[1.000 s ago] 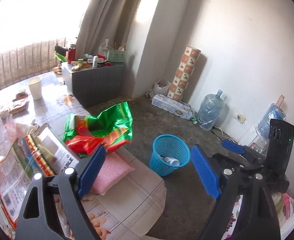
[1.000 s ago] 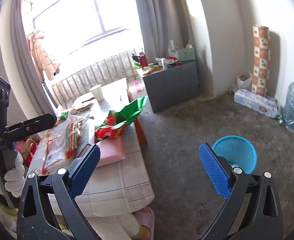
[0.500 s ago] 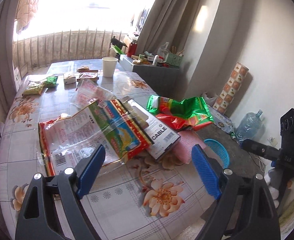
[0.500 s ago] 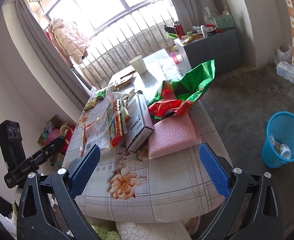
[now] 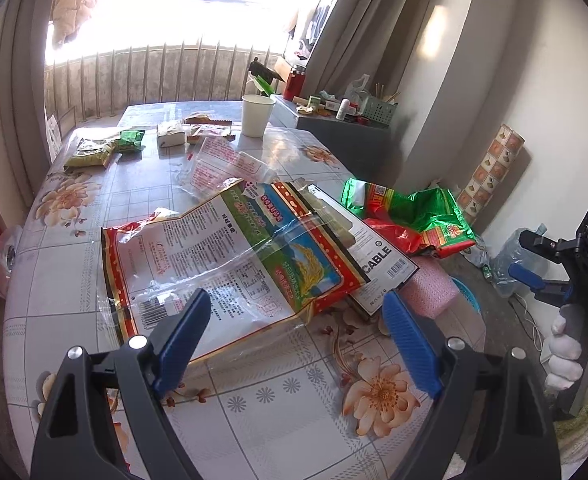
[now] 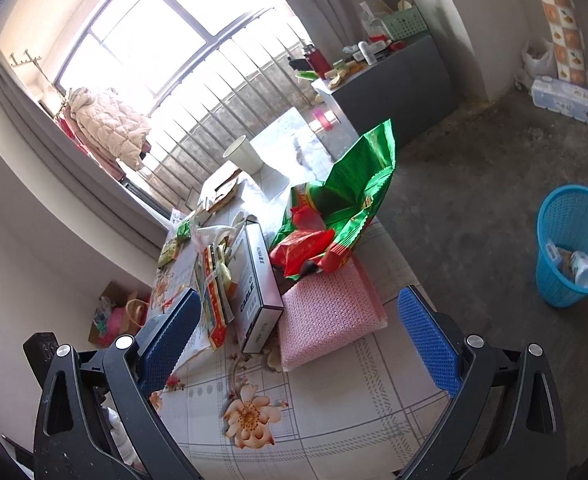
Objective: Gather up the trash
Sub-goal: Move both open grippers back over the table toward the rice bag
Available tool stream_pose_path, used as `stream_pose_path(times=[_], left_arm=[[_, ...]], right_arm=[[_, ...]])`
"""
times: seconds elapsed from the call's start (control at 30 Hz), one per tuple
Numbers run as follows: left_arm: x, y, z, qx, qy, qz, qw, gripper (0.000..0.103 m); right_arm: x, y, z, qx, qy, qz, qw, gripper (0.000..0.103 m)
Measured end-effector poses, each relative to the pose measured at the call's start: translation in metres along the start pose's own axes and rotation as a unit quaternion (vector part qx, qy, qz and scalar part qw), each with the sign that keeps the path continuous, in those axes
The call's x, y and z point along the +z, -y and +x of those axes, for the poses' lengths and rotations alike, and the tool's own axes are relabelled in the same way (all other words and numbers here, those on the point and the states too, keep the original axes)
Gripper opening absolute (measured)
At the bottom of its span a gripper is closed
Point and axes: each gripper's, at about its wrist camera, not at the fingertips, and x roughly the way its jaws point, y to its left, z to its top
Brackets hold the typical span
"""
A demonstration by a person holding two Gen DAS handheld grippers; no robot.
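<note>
A floral-cloth table [image 5: 277, 408] holds trash: a large flattened rice bag [image 5: 229, 256], a clear wrapper [image 5: 221, 164], a white CABLE box [image 5: 374, 256], a crumpled green and red foil bag [image 5: 410, 212] and a pink pad [image 5: 430, 292]. My left gripper [image 5: 294, 336] is open and empty, just above the rice bag's near edge. My right gripper [image 6: 298, 336] is open and empty above the near table corner, facing the CABLE box [image 6: 257, 280], pink pad [image 6: 326, 312] and foil bag [image 6: 342, 208]. A blue trash basket [image 6: 574, 240] stands on the floor to the right.
A white paper cup [image 5: 255, 116], small snack packets [image 5: 93, 152] and a tissue pack [image 5: 169, 134] lie at the table's far end. A grey cabinet [image 6: 406, 80] with clutter stands beyond. A water bottle [image 5: 514, 256] and patterned roll [image 5: 490, 176] are by the wall.
Both grippers swung from facing the floor and basket toward the table. The left now looks down over the rice bag; the right has come closer to the table's near corner.
</note>
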Motion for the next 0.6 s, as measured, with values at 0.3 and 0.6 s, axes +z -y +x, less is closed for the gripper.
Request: stream_pose_path(times=[0.3, 0.6], left_arm=[[0.008, 0.007, 0.013, 0.004, -0.004, 0.006, 1.0000, 0.086], [0.012, 0.005, 0.019, 0.008, -0.006, 0.006, 0.9999, 0.086]], right_arm=[[0.028, 0.023, 0.010, 0.027, 0.006, 0.067, 0.997, 0.094], [0.051, 0.035, 0.032, 0.036, -0.001, 0.110, 0.993, 0.089]])
